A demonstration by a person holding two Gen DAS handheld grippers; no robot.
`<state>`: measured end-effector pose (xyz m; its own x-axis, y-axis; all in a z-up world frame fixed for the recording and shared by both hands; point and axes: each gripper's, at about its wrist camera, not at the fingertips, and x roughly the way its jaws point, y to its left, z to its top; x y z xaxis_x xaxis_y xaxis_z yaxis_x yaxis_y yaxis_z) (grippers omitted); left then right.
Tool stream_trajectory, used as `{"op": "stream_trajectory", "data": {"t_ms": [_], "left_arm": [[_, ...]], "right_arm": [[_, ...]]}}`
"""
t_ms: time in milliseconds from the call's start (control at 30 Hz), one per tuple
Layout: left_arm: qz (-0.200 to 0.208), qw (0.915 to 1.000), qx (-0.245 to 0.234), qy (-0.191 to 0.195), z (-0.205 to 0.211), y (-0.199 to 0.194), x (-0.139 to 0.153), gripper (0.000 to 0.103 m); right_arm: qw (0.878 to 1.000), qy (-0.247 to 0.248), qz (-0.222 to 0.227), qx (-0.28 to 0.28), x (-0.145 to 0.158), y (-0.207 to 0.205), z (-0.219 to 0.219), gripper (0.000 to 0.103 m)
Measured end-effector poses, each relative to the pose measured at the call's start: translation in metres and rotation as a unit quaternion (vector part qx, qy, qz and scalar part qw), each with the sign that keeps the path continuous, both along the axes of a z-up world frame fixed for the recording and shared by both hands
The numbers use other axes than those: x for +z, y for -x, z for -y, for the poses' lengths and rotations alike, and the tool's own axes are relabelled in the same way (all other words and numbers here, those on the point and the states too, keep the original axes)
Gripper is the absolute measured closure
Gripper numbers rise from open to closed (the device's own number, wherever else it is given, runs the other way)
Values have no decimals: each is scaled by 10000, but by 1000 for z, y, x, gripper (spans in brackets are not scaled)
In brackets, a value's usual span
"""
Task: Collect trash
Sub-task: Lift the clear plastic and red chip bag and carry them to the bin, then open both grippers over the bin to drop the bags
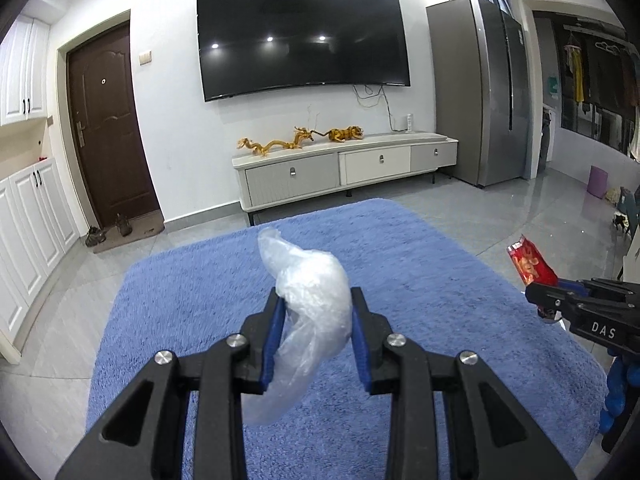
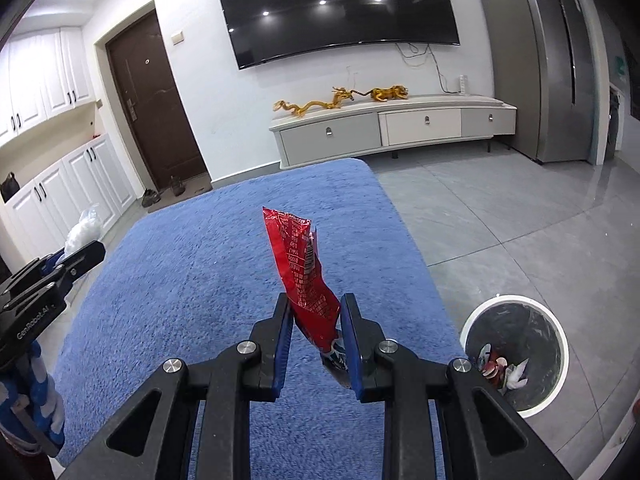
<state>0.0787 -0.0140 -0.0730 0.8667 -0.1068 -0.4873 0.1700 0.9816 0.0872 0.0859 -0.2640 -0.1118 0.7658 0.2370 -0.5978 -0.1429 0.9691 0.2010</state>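
Note:
My left gripper (image 1: 318,300) is shut on a crumpled clear plastic bag (image 1: 310,300) and holds it above the blue rug (image 1: 420,272). My right gripper (image 2: 316,308) is shut on a red snack wrapper (image 2: 304,272) that sticks up between its fingers, also above the rug (image 2: 180,264). The right gripper with the wrapper (image 1: 530,264) shows at the right edge of the left wrist view. The left gripper with the plastic bag (image 2: 82,232) shows at the left edge of the right wrist view. A white round trash bin (image 2: 516,354) stands on the floor to the right of the rug, with some trash inside.
A white TV cabinet (image 1: 344,166) with golden dragon figures stands against the far wall under a wall TV (image 1: 300,36). A grey fridge (image 1: 476,92) is at the right, a brown door (image 1: 106,120) and white cupboards (image 1: 28,220) at the left. Grey tiled floor surrounds the rug.

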Motion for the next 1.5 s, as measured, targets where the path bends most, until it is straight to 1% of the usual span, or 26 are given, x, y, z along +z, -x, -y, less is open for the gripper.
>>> {"op": "stream_trajectory", "data": {"t_ms": [100, 367, 533, 767, 900, 1000, 1100, 1200, 1300, 1500], "left_arm": [[7, 10000, -15, -77, 9, 1, 1, 73], [20, 9991, -211, -356, 48, -8, 10, 73], [-7, 9974, -475, -548, 89, -17, 13, 73], [-264, 9919, -1049, -665, 153, -31, 6, 73], [-593, 9851, -1514, -558, 193, -44, 0, 73], [-754, 9800, -1774, -501, 216, -56, -4, 73], [-869, 9757, -1953, -477, 239, -70, -7, 73], [-1077, 9698, -2152, -388, 262, -85, -12, 73], [-1224, 9635, -2346, -398, 287, -96, -19, 73], [-1716, 9485, -2656, -189, 330, -119, -40, 73]], "right_arm": [[9999, 61, 59, -66, 0, 2, 9, 80], [9995, -26, 226, -223, 1, 1, 37, 80], [9985, -103, 278, -471, 0, 2, 70, 80], [9943, -306, 187, -1003, -12, 6, 128, 80], [9902, -452, 65, -1317, -22, 7, 158, 80], [9876, -516, 0, -1485, -29, 6, 175, 80], [9854, -552, -51, -1611, -34, 1, 189, 80], [9829, -603, -133, -1732, -41, -4, 201, 80], [9795, -622, -269, -1899, -52, -11, 216, 79], [9713, -677, -634, -2191, -78, -30, 248, 79]]}}
